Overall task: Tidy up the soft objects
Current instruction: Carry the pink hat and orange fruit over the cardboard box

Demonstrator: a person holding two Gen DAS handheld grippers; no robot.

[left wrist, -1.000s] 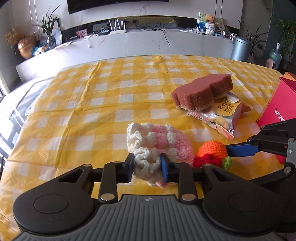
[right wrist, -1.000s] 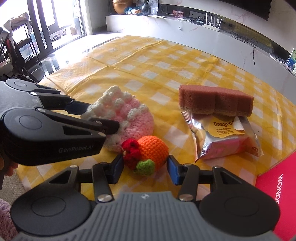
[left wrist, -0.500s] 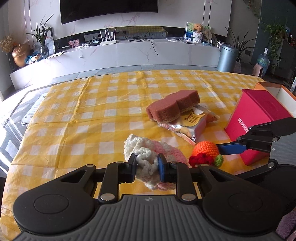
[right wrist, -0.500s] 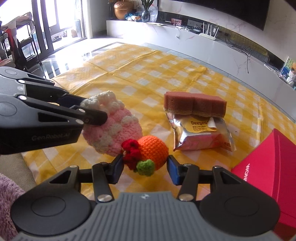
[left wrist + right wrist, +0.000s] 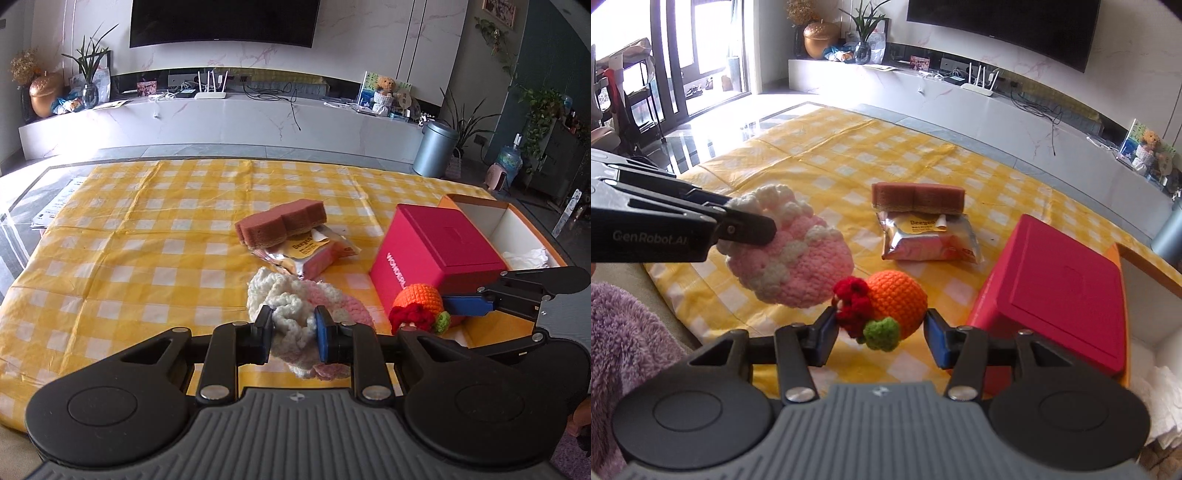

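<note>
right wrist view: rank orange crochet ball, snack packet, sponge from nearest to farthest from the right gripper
1. Orange crochet ball: held in the right gripper, between its pads.
2. Snack packet: on the checked cloth, beyond the ball.
3. Sponge: resting on the packet's far end, farthest.

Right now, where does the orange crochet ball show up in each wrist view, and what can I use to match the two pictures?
Left wrist view: the orange crochet ball sits at the lower right, held off the table between the fingers of the right hand-held gripper, in front of the red box.
Right wrist view: it is at the centre bottom, clamped between that gripper's own fingers.
Shared landmark: the brown sponge lying on the snack packet.
</note>
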